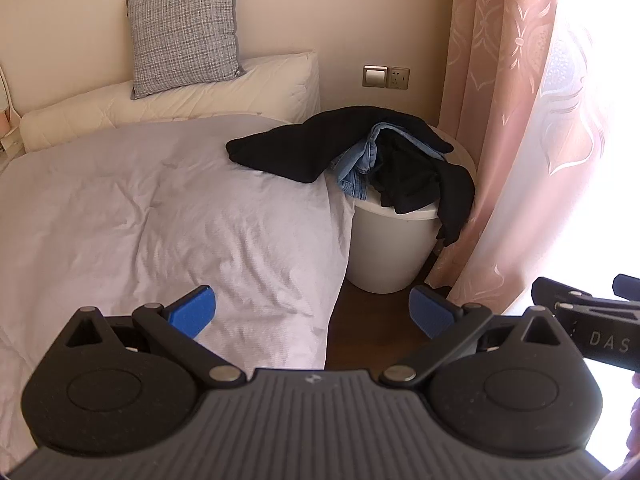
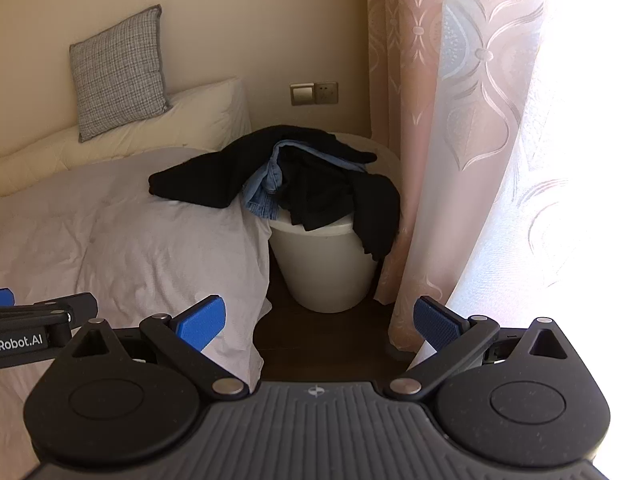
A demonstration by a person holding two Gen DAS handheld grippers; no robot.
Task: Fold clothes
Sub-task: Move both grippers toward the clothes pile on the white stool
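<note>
A heap of clothes lies on a white round bin (image 1: 386, 248) (image 2: 320, 268) beside the bed. A black garment (image 1: 288, 148) (image 2: 200, 184) spills from the heap onto the bed's corner. Blue jeans (image 1: 356, 164) (image 2: 266, 188) show in the middle, and another black piece (image 1: 452, 196) (image 2: 376, 208) hangs over the bin's right side. My left gripper (image 1: 312, 314) is open over the bed's edge, well short of the heap, with nothing between its blue pads. Equally open and bare, my right gripper (image 2: 318, 322) hovers above the dark floor in front of the bin.
The bed carries a pale lilac duvet (image 1: 140, 208) (image 2: 140, 248), a white pillow (image 1: 224, 88) and a grey checked cushion (image 1: 186, 32) (image 2: 118, 72). A pink patterned curtain (image 1: 504, 100) (image 2: 460, 120) hangs close on the right. A wall switch and socket (image 1: 386, 77) sit behind the bin.
</note>
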